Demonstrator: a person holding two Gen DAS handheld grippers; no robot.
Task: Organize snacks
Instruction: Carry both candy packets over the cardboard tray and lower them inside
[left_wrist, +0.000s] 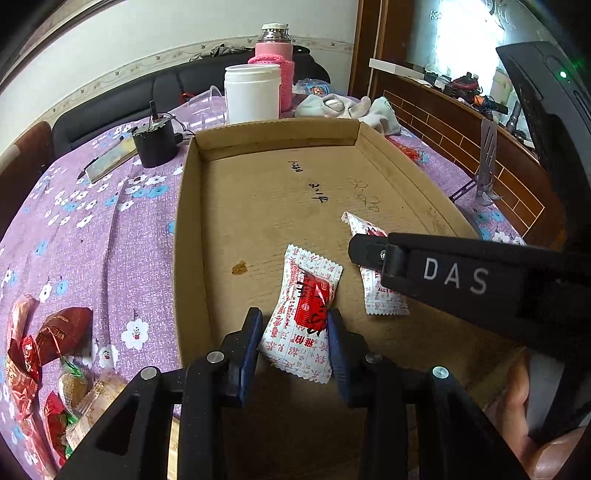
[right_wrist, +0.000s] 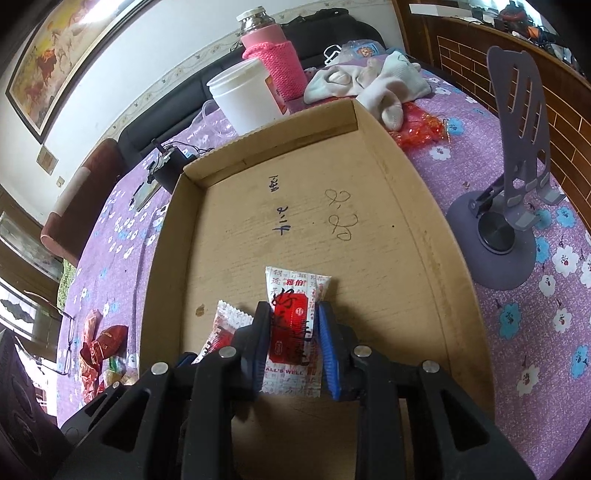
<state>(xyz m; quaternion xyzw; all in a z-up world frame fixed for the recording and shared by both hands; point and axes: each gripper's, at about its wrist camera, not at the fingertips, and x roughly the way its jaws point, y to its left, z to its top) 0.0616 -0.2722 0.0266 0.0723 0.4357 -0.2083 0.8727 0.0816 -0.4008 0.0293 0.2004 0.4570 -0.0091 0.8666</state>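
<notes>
A shallow cardboard tray (left_wrist: 184, 221) (right_wrist: 162, 258) lies on a purple flowered tablecloth. Over its near part my left gripper (left_wrist: 295, 315) is shut on a white and red snack packet (left_wrist: 303, 295), with the blue pads against both of its edges. Just to the right, my right gripper (right_wrist: 293, 308) is shut on a second, matching packet (right_wrist: 291, 288) (left_wrist: 384, 291) that points into the tray. One black finger (left_wrist: 369, 251) of the right gripper crosses the left wrist view. The left packet (right_wrist: 229, 325) shows beside the right gripper. Several red and green wrapped snacks (left_wrist: 48, 350) (right_wrist: 99, 343) lie on the cloth left of the tray.
Behind the tray stand a white jar (left_wrist: 252, 92) and a pink flask (left_wrist: 275, 48), with crumpled socks (left_wrist: 351, 107) to their right. A black device with wires (left_wrist: 153, 142) sits at the back left. A grey phone stand (right_wrist: 517, 184) is right of the tray, and glasses (right_wrist: 55, 332) lie at the far left.
</notes>
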